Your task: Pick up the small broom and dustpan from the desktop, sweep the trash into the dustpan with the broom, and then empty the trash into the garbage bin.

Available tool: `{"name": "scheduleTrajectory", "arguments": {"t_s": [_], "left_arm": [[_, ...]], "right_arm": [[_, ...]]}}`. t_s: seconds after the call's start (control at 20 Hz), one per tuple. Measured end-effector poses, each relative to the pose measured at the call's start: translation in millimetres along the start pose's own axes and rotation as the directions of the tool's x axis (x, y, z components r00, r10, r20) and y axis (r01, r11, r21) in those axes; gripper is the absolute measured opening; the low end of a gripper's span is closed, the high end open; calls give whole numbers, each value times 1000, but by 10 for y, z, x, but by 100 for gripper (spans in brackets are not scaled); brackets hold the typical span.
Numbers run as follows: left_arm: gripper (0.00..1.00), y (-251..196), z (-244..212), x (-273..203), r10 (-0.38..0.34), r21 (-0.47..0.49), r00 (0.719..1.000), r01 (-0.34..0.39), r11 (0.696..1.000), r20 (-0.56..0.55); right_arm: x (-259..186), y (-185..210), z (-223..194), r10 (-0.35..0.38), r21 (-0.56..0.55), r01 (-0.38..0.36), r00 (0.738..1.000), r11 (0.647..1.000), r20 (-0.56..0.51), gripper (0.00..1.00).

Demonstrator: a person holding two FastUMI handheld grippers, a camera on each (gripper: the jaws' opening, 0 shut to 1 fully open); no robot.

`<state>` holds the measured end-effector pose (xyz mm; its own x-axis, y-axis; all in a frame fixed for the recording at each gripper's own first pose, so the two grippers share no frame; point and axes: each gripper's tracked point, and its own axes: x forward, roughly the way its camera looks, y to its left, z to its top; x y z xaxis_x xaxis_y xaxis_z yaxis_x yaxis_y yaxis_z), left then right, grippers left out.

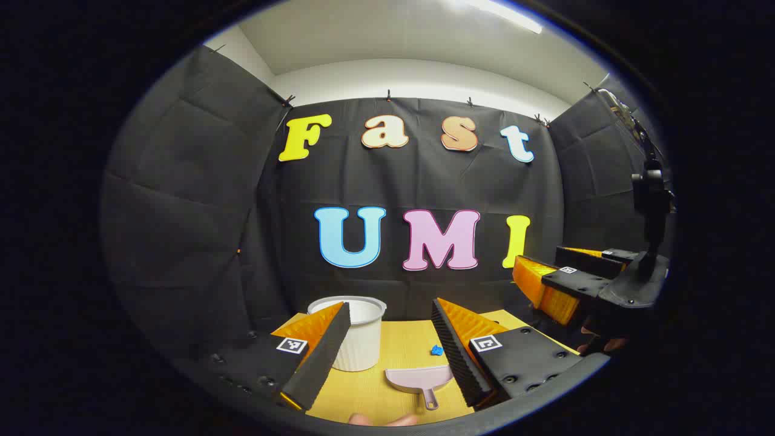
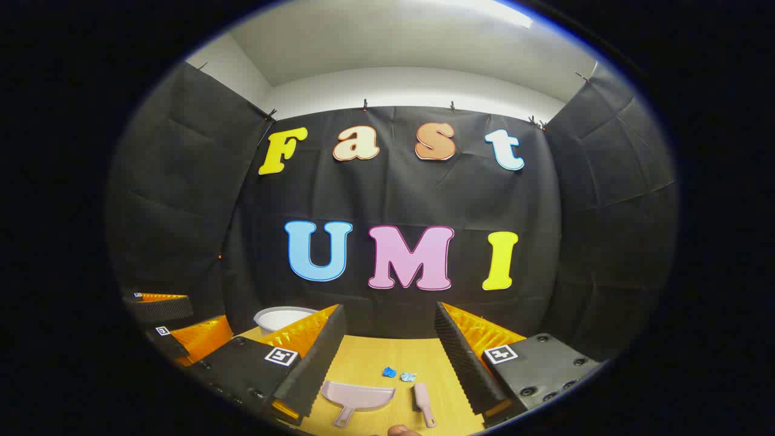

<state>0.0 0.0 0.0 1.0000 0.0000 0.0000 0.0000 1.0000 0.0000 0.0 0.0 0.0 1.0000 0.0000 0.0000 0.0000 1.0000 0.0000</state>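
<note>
Left gripper [image 1: 387, 351]: two wedge-shaped fingers on black block mounts; inner faces ribbed with fine ridges, outer flanks faceted. Each mount bears a small square black-and-white marker and a row of dark round screws. Right gripper [image 2: 387, 354]: same build, with ribbed inner faces, one square marker per mount, and screws along the lower edge. In the left gripper view the right gripper shows farther off at right, a black post-like fitting standing on its body.

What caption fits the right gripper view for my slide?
Open right hand-held gripper above the desk, with dustpan, broom and trash untouched between its fingers.
</note>
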Motion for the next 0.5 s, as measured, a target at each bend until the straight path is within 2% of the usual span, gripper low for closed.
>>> {"name": "scheduleTrajectory", "arguments": {"t_s": [0.15,0.25,0.5], "left_arm": [[80,-6,-41,1,5,-12,1000,-5,1000,-12],[79,3,-51,-24,11,-21,1000,-11,1000,-14],[80,59,-93,-55,30,-38,999,-31,999,-26]], "right_arm": [[-14,12,-3,9,-9,-9,1000,1000,1,92],[-36,35,16,22,-21,-22,1000,1000,12,95],[-32,127,-26,55,-34,-54,998,998,12,92]]}}
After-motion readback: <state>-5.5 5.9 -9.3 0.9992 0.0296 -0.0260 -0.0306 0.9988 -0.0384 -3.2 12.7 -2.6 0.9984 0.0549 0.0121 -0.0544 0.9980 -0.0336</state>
